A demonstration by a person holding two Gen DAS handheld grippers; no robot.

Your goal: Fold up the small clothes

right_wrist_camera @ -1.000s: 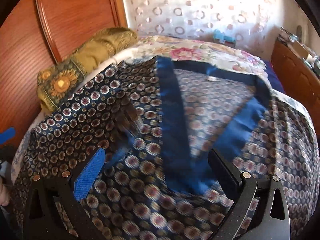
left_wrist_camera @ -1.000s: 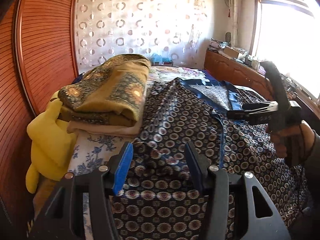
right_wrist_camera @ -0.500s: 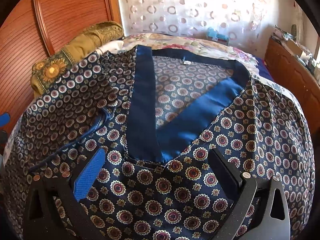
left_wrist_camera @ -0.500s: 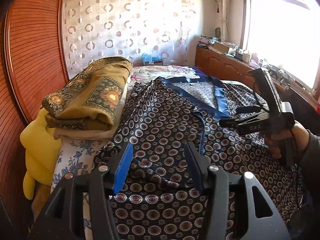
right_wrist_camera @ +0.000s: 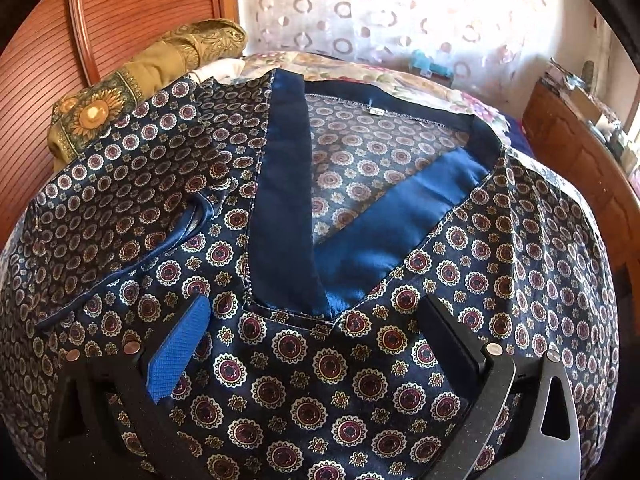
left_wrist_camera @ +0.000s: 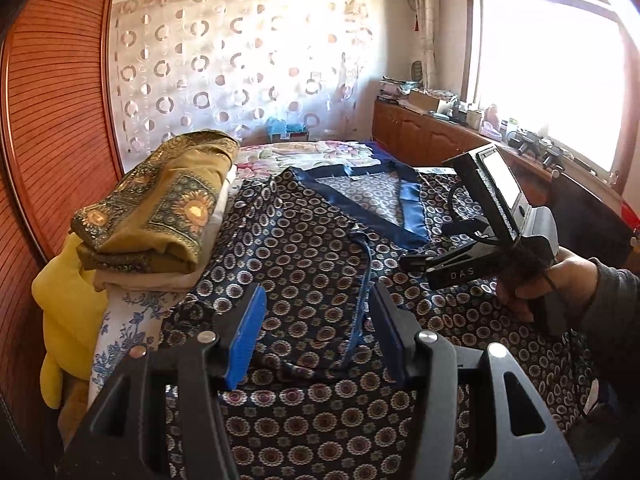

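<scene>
A dark navy garment (left_wrist_camera: 304,248) with round medallion print and a plain blue V-neck band (right_wrist_camera: 288,184) lies spread face up on the bed. Its left sleeve is folded in across the chest, the piped edge (left_wrist_camera: 362,280) running down the middle. My left gripper (left_wrist_camera: 316,312) hovers open above the garment's lower left part, nothing between its fingers. My right gripper (right_wrist_camera: 316,320) stands open just below the point of the V-neck, above the cloth, with nothing gripped. In the left wrist view the right gripper (left_wrist_camera: 416,262) is seen held by a hand (left_wrist_camera: 540,280) over the garment's right side.
A pile of folded clothes, olive with sunflower print (left_wrist_camera: 160,208) on top, sits at the bed's left edge above a yellow cloth (left_wrist_camera: 68,312). A wooden wardrobe (left_wrist_camera: 44,120) stands at the left. A wooden cabinet (left_wrist_camera: 424,136) runs under the window at the right.
Both grippers have drawn back toward the near end of the garment, so more of the neckline shows. The cloth lies still. Both stay open.
</scene>
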